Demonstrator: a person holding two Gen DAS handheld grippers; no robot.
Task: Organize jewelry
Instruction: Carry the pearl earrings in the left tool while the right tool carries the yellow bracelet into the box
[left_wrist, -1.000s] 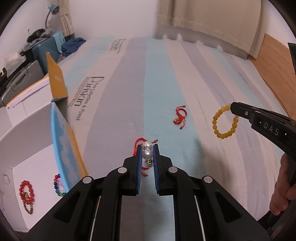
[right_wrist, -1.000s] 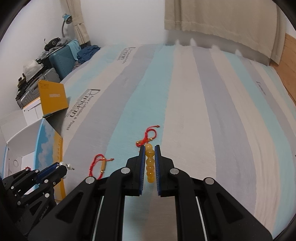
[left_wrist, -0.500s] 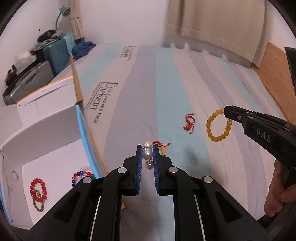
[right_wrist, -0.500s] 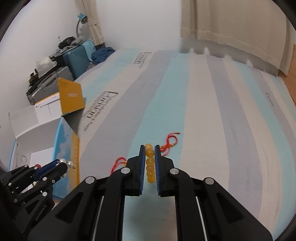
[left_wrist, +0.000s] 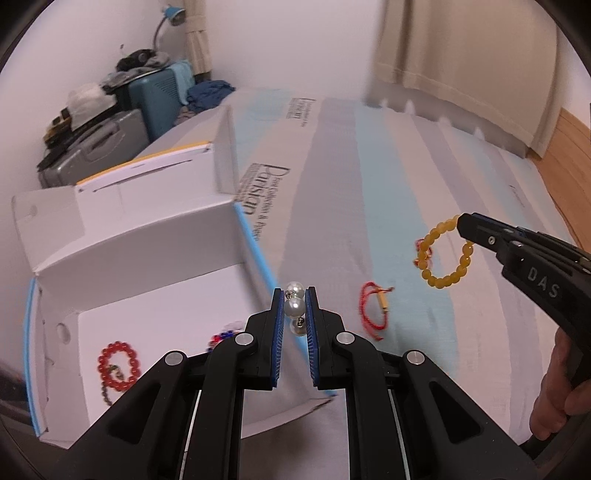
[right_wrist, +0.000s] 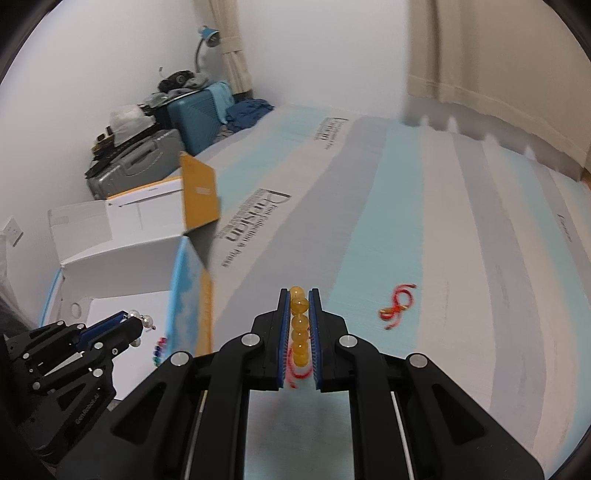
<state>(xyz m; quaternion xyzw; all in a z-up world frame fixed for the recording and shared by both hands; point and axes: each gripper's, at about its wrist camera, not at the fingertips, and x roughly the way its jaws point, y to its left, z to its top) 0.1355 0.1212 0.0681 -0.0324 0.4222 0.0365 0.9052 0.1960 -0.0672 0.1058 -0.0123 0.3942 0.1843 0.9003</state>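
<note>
The left gripper (left_wrist: 295, 306) is closed on a pearl piece (left_wrist: 295, 305); 1 pearl sits between the blue pads, 1 shows above the tips and 1 hangs below. In the left view the tips stand at the middle of the frame, over the blue right wall of the box (left_wrist: 140, 258).

The right gripper (right_wrist: 299, 314) is closed on a yellow bracelet (right_wrist: 300, 325); its beads run in a row between the pads. In the left view this bracelet (left_wrist: 445, 254) hangs as a ring from the gripper tips at the right of the frame, above the striped sheet (left_wrist: 369, 203); a hand (left_wrist: 561, 391) holds the handle at the lower right.

The box is open and white inside, at the left of the frame; in it lie a red bracelet (left_wrist: 119, 365) at the lower left and a colourful bracelet (left_wrist: 221, 336), partly hidden behind the left gripper.

On the sheet lie 2 red cords; 1 cord (left_wrist: 375, 308) is just right of the left gripper tips, the other cord (left_wrist: 424, 254) shows through the yellow ring.
</note>
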